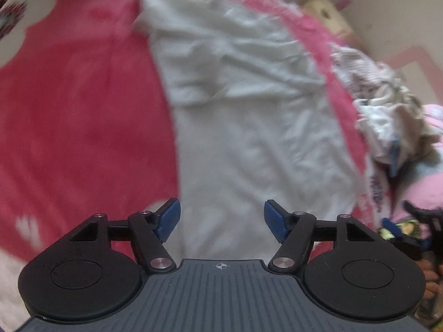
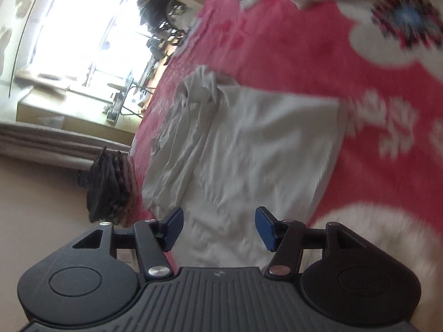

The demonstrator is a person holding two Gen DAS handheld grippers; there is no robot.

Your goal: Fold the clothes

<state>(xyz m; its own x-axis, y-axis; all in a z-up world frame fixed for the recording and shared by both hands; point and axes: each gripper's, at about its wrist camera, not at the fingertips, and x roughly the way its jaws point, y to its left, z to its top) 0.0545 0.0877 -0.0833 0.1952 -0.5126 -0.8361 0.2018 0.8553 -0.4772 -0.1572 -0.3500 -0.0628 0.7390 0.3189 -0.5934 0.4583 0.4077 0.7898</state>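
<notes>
A: Shirt (image 1: 249, 105), pale grey-white, lies spread on the red blanket (image 1: 77, 105). One side panel is turned in over the body, sleeve bunched on top. Left tongs (image 1: 221, 218) released, nothing between the pads, over the near hem. Right tongs (image 2: 218, 228) also spread and empty, over the other end.

B: Risks?

A: Thin woven cloth, creased, limp. A pinch may catch one layer only, and the turned-in panel would slide off as the edge lifts. That rumpled sleeve (image 2: 193, 94) is a lump; folding over it would trap the wrinkle.

B: And the blanket?

A: Fleecy pile, soft and deep. Pads going low could grab pile with the hem and drag the blanket. Clothes heap (image 1: 387, 121) sits just beside the shirt's far edge; a wide swing could snag it.

B: Stage?

A: Partly folded, judging by that one panel. Both views blurred, so edges uncertain.
</notes>
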